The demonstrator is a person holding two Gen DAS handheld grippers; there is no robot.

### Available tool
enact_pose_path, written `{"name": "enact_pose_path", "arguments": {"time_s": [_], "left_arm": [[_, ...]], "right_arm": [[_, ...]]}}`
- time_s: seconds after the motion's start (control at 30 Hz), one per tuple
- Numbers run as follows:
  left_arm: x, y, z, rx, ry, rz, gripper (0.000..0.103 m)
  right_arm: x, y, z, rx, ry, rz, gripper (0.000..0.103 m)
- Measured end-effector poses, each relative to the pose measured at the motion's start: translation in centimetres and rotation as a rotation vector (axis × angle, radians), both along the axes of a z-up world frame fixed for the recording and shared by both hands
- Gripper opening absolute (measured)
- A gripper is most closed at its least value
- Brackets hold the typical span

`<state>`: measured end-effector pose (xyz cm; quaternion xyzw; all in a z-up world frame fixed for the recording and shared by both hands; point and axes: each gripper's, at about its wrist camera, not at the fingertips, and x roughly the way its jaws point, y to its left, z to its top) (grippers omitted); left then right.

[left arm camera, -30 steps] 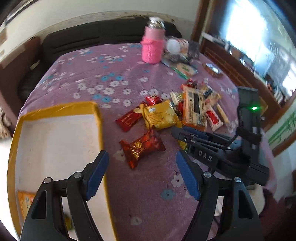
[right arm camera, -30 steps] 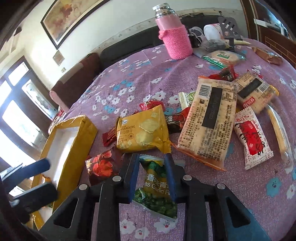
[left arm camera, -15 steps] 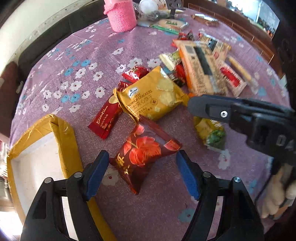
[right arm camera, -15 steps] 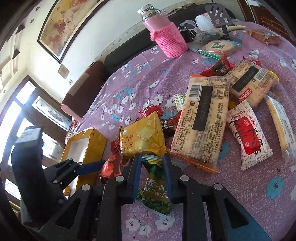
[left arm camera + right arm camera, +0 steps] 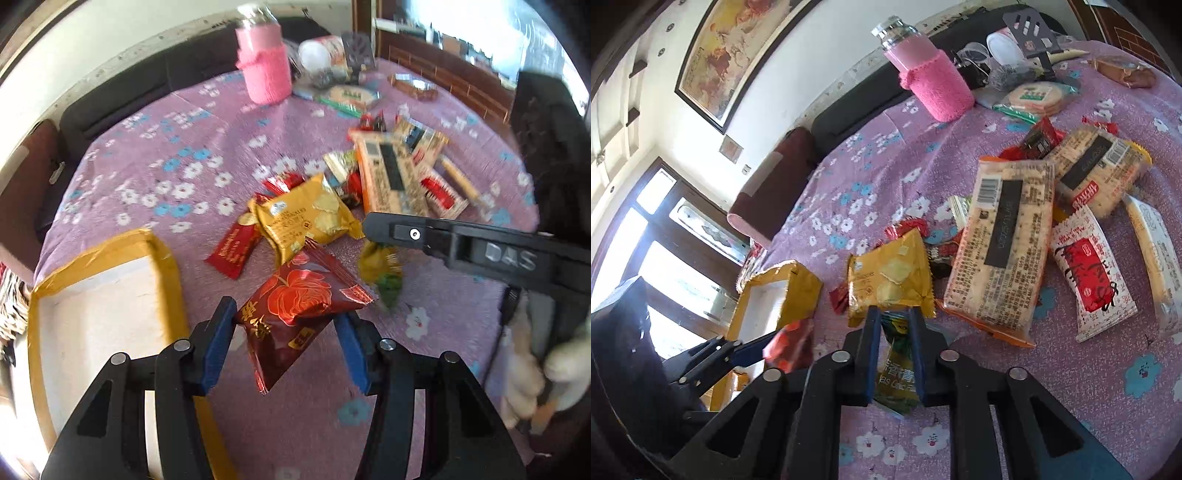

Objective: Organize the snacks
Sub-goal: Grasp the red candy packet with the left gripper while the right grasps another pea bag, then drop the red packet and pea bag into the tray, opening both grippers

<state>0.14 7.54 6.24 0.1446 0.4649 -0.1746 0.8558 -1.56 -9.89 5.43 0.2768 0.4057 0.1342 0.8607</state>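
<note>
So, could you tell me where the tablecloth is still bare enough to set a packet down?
The tablecloth lies bare between the yellow box, the pink bottle and the yellow cracker packet. The near edge below the right gripper is also free. The snack pile is crowded.

The left gripper (image 5: 286, 334) points steeply down, its jaws just closing with a red packet (image 5: 295, 310) between the blue pads, which now press its sides. The right gripper (image 5: 894, 354) is angled down and clamped tight on a green packet (image 5: 897, 376). A pale-gloved hand (image 5: 532, 373) grips its handle.
</note>
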Motion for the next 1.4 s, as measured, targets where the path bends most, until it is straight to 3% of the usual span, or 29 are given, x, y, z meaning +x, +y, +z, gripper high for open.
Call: {"name": "enact_pose_path", "arguments": {"time_s": [0.17,0.23,0.37,0.5,0.7,0.83,0.9,0.97,1.07,1.27,1.4], "left_arm": [[-2.2,4.4,2.8,-0.081,-0.052,0.100,0.053],[-3.2,6.8,3.3,-0.103,-0.069,0.156,0.053],[-5.2,11.1,3.6,-0.170,-0.075,0.257,0.053],[-7.2,14.5,3.8,-0.221,-0.090,0.326,0.053],[-9.1,18.5,3.8,-0.264,-0.114,0.400,0.053],[-9.4,20.0,3.6,-0.257,-0.122,0.437,0.053],[-9.4,20.7,3.5,-0.247,-0.122,0.450,0.053],[-9.2,21.4,3.4,-0.243,-0.118,0.464,0.053],[-8.6,22.8,2.9,-0.255,-0.100,0.486,0.053],[-6.3,24.7,1.1,-0.270,-0.041,0.517,0.053],[-4.6,25.3,0.3,-0.262,-0.011,0.533,0.053]], "right_arm": [[0.0,0.7,0.3,-0.003,-0.028,0.028,0.009],[0.3,1.0,0.0,0.023,-0.028,0.050,0.015],[0.8,2.4,-1.3,-0.045,0.027,0.051,0.046],[1.1,3.6,-2.0,-0.086,0.051,0.038,0.047],[1.5,6.3,-1.3,-0.194,0.082,-0.011,0.060],[1.9,8.9,-1.1,-0.266,0.089,-0.020,0.055],[1.9,9.6,-1.0,-0.257,0.073,-0.002,0.029],[1.6,10.3,-0.4,-0.282,0.059,0.006,0.019],[0.7,10.7,0.5,-0.302,0.032,0.016,0.014],[-1.3,11.2,4.6,-0.312,-0.059,-0.004,0.014],[-1.1,14.0,6.5,-0.262,-0.087,0.107,0.014]]}}
